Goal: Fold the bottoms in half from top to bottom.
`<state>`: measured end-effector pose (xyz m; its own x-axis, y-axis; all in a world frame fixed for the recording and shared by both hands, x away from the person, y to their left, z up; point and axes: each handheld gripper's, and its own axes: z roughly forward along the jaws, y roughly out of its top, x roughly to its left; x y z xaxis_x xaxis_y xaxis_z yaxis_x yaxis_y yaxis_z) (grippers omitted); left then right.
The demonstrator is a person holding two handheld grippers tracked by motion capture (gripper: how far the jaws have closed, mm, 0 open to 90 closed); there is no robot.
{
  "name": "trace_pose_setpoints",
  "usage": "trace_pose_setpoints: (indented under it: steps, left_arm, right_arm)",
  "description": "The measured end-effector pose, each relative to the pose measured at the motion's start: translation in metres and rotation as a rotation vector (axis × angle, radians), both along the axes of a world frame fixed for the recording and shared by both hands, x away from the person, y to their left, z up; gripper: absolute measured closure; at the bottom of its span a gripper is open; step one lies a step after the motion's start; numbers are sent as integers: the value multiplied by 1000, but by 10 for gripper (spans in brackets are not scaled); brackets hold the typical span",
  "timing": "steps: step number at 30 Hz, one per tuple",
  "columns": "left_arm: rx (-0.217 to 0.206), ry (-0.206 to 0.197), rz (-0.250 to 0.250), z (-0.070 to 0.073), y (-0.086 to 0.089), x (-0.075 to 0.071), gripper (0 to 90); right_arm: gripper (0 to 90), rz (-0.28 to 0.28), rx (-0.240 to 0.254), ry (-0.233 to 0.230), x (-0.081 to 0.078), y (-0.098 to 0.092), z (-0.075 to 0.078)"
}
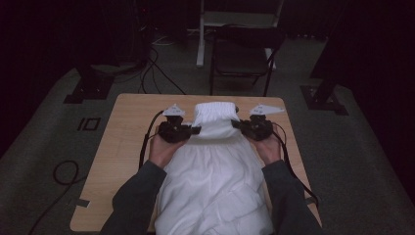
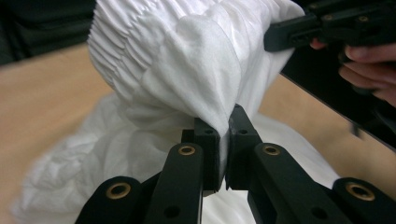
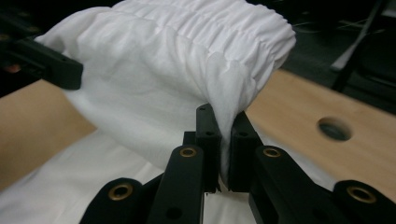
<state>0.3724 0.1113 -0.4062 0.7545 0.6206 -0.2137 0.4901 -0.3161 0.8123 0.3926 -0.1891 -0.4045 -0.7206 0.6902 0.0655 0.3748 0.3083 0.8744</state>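
Over the table (image 1: 122,147), a white garment (image 1: 213,186) lies spread toward the person, its gathered waistband end lifted. Left gripper (image 1: 195,130) and right gripper (image 1: 236,124) each pinch a side of it, jaws clamped on cloth. Looks like a fold underway; next, carry both edges together, evenly.

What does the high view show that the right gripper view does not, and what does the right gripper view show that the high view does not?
The high view alone gives the person's two sleeves, both hands, the whole wooden table and a folding chair behind it. The right gripper view alone gives a close look at the right gripper with its jaws pinched shut on a fold of the white garment, and a round hole in the table top. Both give the white garment with its gathered band lifted above the table, and the left gripper clamped on its other side.
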Motion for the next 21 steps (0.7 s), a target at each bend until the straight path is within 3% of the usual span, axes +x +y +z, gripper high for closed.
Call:
trace_pose_setpoints:
  steps: [3, 6, 10, 13, 17, 21]
  left_arm:
    - [47, 38, -39, -19, -2, -22, 855]
    - [122, 93, -75, -48, -7, -36, 852]
    - [189, 184, -92, -91, -9, -45, 847]
    - [233, 224, -99, -115, -11, -47, 843]
    - [248, 228, -84, -130, -12, -48, 845]
    - [230, 225, -91, -132, -10, -46, 850]
  right_arm:
    - [857, 52, -44, 24, -22, -1, -12]
    - [856, 98, -99, 77, -39, -1, -33]
    - [856, 157, -181, 176, -57, 5, -75]
    - [855, 177, -242, 257, -62, 11, -108]
    - [855, 172, -246, 320, -61, 15, -136]
    - [852, 168, -245, 337, -59, 16, -135]
